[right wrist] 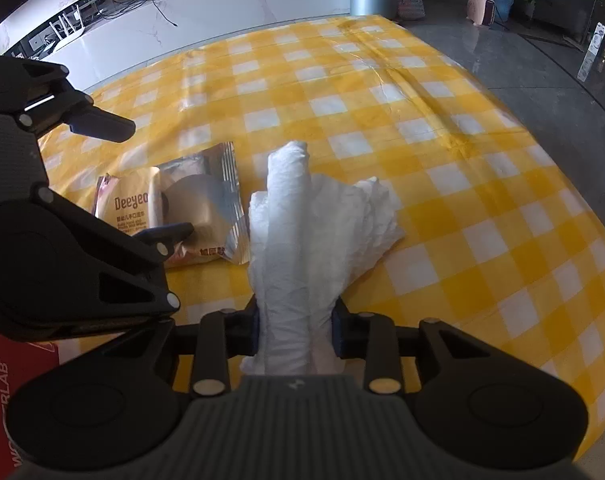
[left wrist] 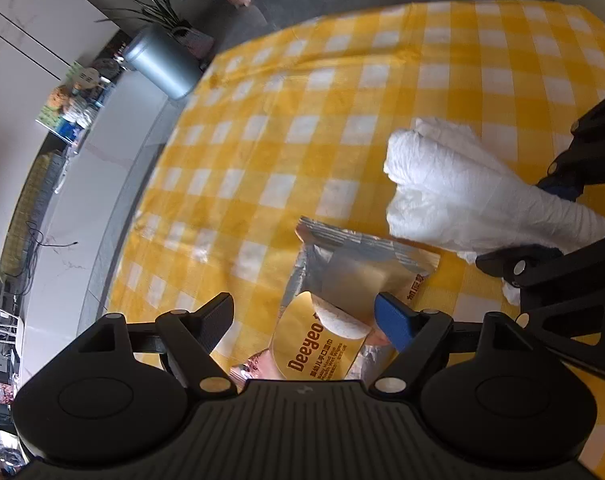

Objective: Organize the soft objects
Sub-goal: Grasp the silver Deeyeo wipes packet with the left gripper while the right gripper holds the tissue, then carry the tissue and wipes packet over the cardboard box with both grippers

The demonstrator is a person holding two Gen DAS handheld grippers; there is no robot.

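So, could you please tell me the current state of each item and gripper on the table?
Left gripper: open, jaws astride the wipes pack.
Right gripper: shut on the white cloth.
White cloth: crumpled, one end pinched, the rest on the tablecloth.
Wipes pack: lying flat, not gripped.

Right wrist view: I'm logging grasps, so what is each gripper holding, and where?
The right gripper pinches the white cloth at its bunched near end. The left gripper holds nothing, open over the wipes pack.

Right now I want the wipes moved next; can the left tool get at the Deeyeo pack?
Probably yes: the left tool stands open over the wipes pack, nothing on top; the white cloth lies beside it.
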